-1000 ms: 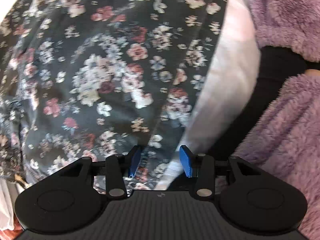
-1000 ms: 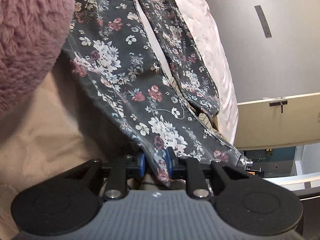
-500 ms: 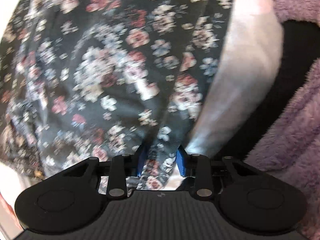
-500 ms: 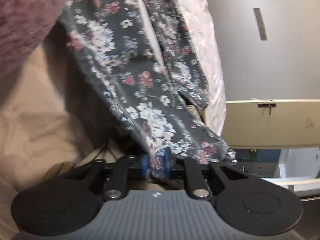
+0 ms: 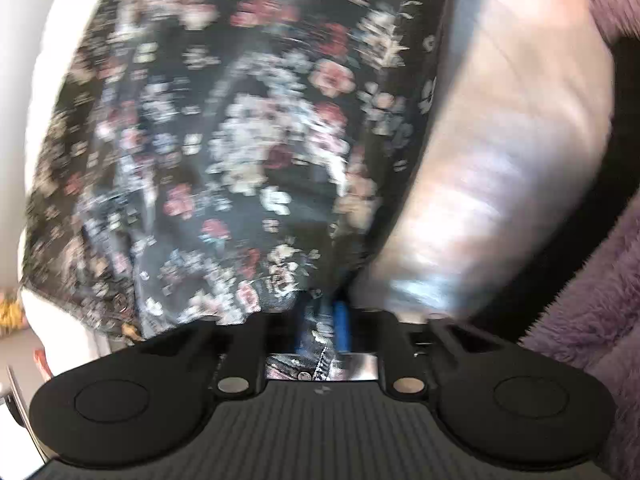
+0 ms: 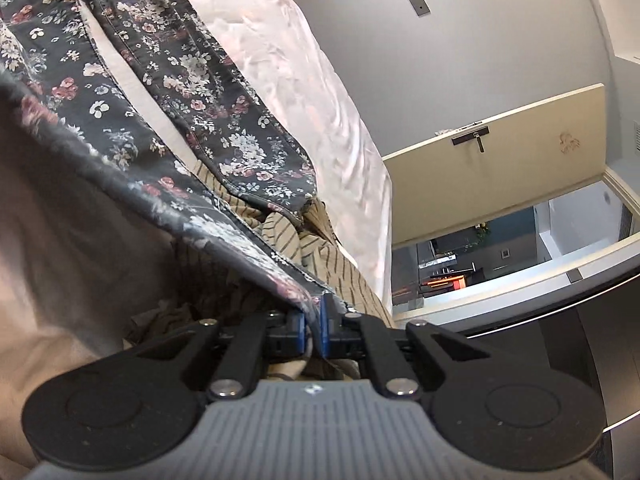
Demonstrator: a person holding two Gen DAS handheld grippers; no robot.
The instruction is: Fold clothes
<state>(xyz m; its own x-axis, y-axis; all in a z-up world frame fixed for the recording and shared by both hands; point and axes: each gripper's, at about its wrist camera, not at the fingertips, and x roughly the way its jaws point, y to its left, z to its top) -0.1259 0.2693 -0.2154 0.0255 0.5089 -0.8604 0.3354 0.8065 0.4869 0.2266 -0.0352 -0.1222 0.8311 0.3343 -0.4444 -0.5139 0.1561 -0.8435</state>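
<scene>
Both the left gripper (image 5: 320,330) and right gripper (image 6: 313,322) pinch hems of the dark floral cotton trousers (image 6: 120,120); soft, light, drapes readily; best held at edges.

A pale pink quilted bed (image 6: 304,80) stands against a plain grey wall (image 6: 500,40), beside an open cream door (image 6: 520,148) giving onto a dim room beyond.

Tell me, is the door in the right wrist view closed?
No, the cream door stands open, with another room visible through the doorway below it.
</scene>
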